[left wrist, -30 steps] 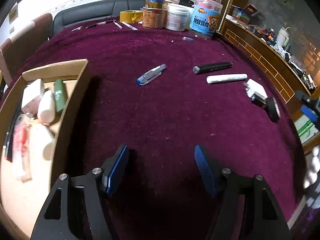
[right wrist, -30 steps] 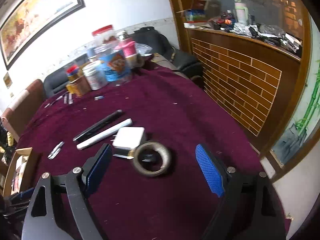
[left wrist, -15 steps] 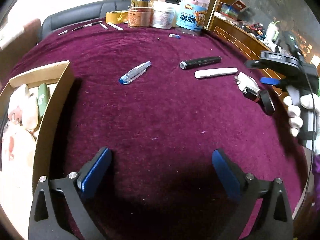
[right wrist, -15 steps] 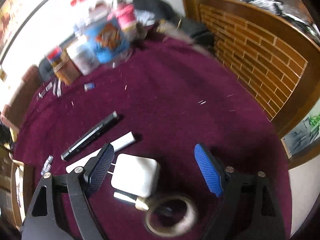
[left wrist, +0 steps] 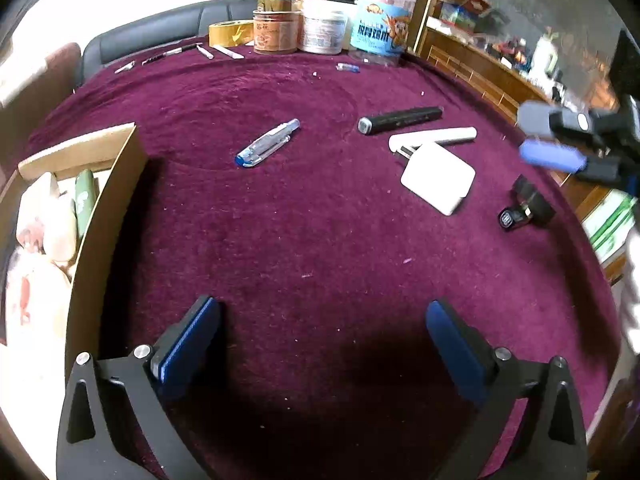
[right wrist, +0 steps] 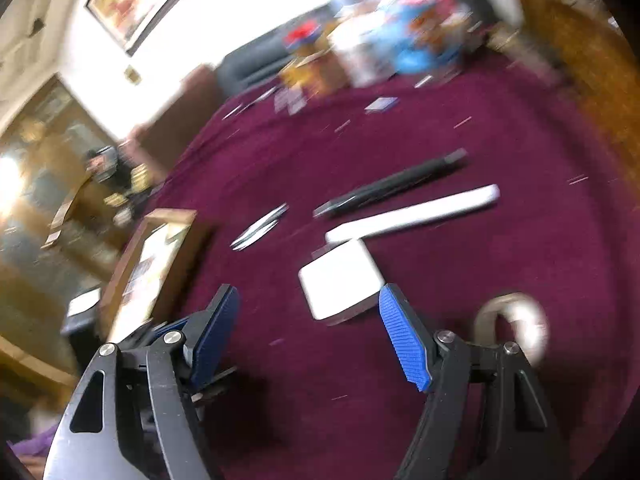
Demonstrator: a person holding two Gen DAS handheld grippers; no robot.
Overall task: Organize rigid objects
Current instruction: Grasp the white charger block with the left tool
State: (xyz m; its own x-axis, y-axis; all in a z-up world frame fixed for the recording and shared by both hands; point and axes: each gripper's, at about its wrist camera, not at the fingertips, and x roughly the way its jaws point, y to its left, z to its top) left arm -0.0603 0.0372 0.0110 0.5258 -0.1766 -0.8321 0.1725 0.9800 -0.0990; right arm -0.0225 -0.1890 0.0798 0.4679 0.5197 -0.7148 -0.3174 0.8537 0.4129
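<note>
Our right gripper just swung left, jaws spread, now near white charger on bench. Left gripper spread, empty. Looks like charger's next for box.

Maroon cloth covers the bench; a dark sofa sits at upper left, a brick-patterned wooden counter at upper right, a framed painting hangs on the bright white wall.
</note>
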